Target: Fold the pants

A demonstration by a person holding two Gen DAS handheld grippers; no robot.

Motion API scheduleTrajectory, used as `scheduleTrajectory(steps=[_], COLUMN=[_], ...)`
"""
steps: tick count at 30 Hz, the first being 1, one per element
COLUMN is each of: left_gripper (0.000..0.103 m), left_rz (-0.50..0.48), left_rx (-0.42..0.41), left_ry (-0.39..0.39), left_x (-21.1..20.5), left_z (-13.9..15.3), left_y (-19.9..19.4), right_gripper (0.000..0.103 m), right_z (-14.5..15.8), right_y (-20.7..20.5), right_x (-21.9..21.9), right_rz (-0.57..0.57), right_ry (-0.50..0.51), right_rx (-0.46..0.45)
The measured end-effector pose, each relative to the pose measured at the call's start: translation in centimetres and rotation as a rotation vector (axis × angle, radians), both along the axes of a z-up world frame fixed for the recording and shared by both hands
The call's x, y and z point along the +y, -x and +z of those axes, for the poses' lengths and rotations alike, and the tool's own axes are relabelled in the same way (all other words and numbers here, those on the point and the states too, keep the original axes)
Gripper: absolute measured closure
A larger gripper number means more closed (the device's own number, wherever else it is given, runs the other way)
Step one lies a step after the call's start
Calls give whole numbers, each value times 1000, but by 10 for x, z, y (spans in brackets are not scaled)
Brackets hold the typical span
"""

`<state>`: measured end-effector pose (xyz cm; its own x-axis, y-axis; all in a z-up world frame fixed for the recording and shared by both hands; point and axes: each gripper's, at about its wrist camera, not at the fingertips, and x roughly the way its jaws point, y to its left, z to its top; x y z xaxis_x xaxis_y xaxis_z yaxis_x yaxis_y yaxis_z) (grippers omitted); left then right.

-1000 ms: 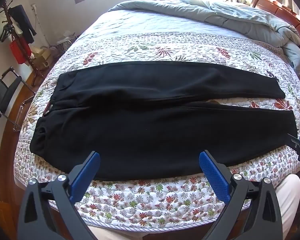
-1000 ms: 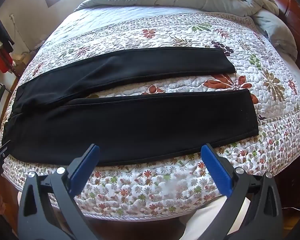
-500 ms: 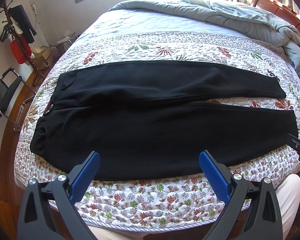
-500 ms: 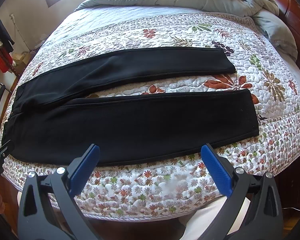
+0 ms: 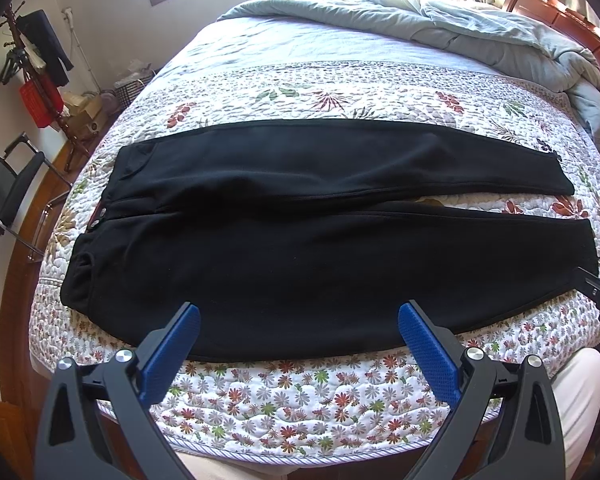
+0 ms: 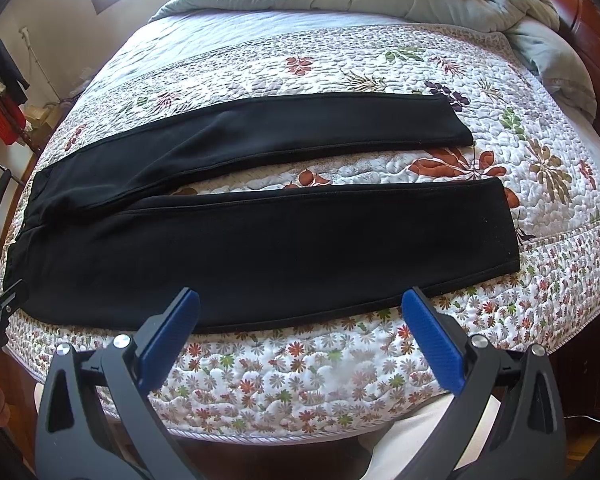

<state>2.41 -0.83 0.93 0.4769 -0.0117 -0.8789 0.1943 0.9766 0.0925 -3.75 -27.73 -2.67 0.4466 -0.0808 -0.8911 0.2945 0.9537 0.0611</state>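
Observation:
Black pants lie flat across the floral quilt, waistband at the left, two legs running right with a narrow gap between them; they also show in the right wrist view. My left gripper is open and empty, just above the near edge of the near leg toward the waist. My right gripper is open and empty, at the near edge of the near leg toward the cuff. Each gripper's tip shows at the edge of the other's view.
The bed's quilt drops off at its near edge. A rumpled grey duvet lies at the far right by the wooden headboard. A chair and coat rack stand left of the bed.
Almost nothing has moved. The right wrist view has shifted very slightly; both grippers stay open over the near edge of the pants.

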Motion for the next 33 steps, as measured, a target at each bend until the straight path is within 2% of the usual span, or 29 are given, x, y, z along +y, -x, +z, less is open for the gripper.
scheduleTrajectory(steps=[26, 30, 33], left_gripper=[4, 4, 4], left_rz=[-1, -6, -11], left_rx=[9, 60, 82], left_ry=[-12, 27, 3], left_x=[-3, -2, -5], left_z=[-4, -15, -24], left_y=[-4, -13, -26], right_gripper=[3, 3, 3], right_z=[-7, -9, -3], right_y=[-3, -7, -19], right_x=[2, -5, -31], right_rz=[10, 22, 27], right_ry=[45, 63, 51], right_rx=[-30, -40, -59])
